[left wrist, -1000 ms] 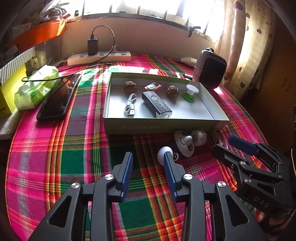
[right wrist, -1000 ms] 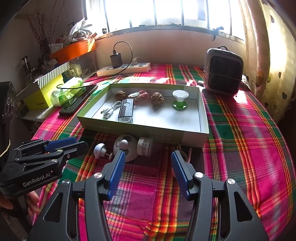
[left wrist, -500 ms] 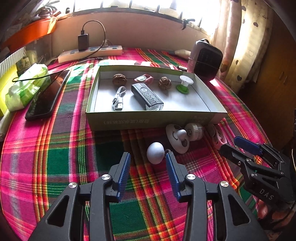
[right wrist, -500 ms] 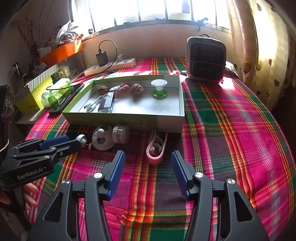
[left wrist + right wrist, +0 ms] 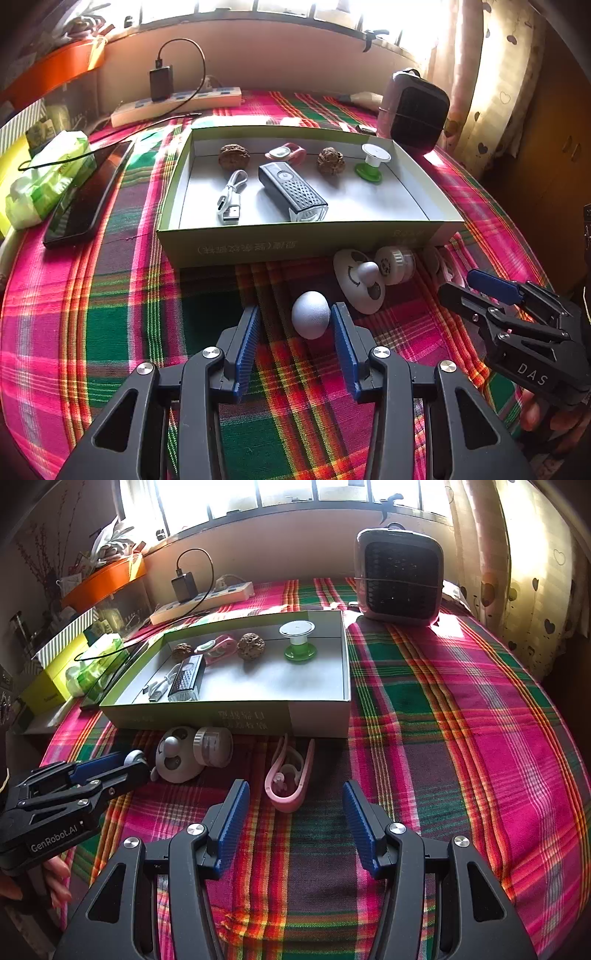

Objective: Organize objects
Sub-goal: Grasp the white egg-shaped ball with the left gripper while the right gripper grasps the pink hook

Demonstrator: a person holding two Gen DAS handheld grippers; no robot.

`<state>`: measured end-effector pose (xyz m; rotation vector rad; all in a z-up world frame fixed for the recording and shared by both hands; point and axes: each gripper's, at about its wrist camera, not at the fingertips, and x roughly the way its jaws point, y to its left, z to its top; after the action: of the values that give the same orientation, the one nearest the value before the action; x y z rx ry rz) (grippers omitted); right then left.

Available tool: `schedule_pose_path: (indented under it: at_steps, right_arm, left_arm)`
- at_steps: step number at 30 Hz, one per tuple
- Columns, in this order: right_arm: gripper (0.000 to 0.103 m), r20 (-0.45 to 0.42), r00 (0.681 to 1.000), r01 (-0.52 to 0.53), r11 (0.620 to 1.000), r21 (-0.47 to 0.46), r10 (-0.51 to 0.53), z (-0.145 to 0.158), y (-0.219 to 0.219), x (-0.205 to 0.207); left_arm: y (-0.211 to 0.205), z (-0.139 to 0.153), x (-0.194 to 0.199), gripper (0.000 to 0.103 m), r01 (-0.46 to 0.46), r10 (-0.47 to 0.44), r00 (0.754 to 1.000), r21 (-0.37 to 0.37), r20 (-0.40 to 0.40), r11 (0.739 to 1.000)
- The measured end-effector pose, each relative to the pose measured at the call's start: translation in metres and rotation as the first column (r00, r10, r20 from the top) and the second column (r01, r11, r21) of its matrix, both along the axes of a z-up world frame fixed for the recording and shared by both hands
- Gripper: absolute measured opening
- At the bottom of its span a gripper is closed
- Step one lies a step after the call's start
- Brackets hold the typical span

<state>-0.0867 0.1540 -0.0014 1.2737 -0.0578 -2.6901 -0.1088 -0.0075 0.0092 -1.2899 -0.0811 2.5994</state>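
Note:
A white egg-shaped piece [image 5: 311,319] lies on the plaid cloth between the fingers of my left gripper [image 5: 295,310]. It sits close to the right pad, with a gap on its left, so the jaws are open. A white disc with a knob [image 5: 358,291] and a white cylinder [image 5: 393,260] lie just beyond, against the shallow green box [image 5: 303,242]. My right gripper [image 5: 295,786] is open, and a pink clip [image 5: 288,779] lies on the cloth just ahead of its fingertips. The box [image 5: 229,716] holds two walnuts, a cable, a black light, a pink item and a green spool.
A black phone [image 5: 88,192], a green tissue pack [image 5: 44,177] and a power strip [image 5: 177,107] lie left and behind the box. A small heater [image 5: 399,576] stands at the back right. Bare plaid cloth [image 5: 461,720] stretches right of the box.
My left gripper has widened and closed in, so the egg now sits between its fingers. The right gripper has shifted right, and the pink clip has come into view ahead of it.

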Motion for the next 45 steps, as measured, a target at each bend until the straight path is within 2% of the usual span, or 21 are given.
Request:
schedule_pose_path:
  at_steps: [21, 25, 33, 39, 43, 45]
  right_arm:
    - [0.054, 0.013, 1.000, -0.006, 0.996, 0.092, 0.004, -0.004, -0.007, -0.018]
    - [0.054, 0.013, 1.000, -0.006, 0.996, 0.094, 0.005, -0.004, -0.008, -0.018]
    - [0.053, 0.012, 1.000, -0.005, 0.996, 0.092, 0.004, -0.004, -0.008, -0.017]
    - [0.047, 0.009, 1.000, 0.005, 0.996, 0.089, -0.006, -0.004, -0.006, -0.016]
    - [0.036, 0.006, 1.000, 0.007, 0.996, 0.087, -0.008, -0.003, -0.006, -0.016]
    - [0.033, 0.005, 1.000, 0.004, 0.996, 0.089, -0.004, -0.003, -0.007, -0.016]
  left_arm:
    - [-0.001, -0.001, -0.008, 0.037, -0.014, 0.014, 1.000, 0.016, -0.020, 1.000]
    - [-0.001, 0.000, -0.009, 0.027, -0.007, 0.007, 1.000, 0.029, -0.016, 1.000]
    - [0.001, 0.000, -0.009, 0.021, 0.006, -0.005, 1.000, 0.037, -0.020, 0.999]
    - [0.002, 0.000, -0.007, 0.020, 0.009, -0.009, 1.000, 0.034, -0.023, 0.999]
    - [0.002, 0.001, -0.007, 0.020, 0.009, -0.008, 1.000, 0.033, -0.023, 0.999]
    - [0.002, 0.001, -0.007, 0.020, 0.009, -0.008, 1.000, 0.033, -0.023, 0.999]
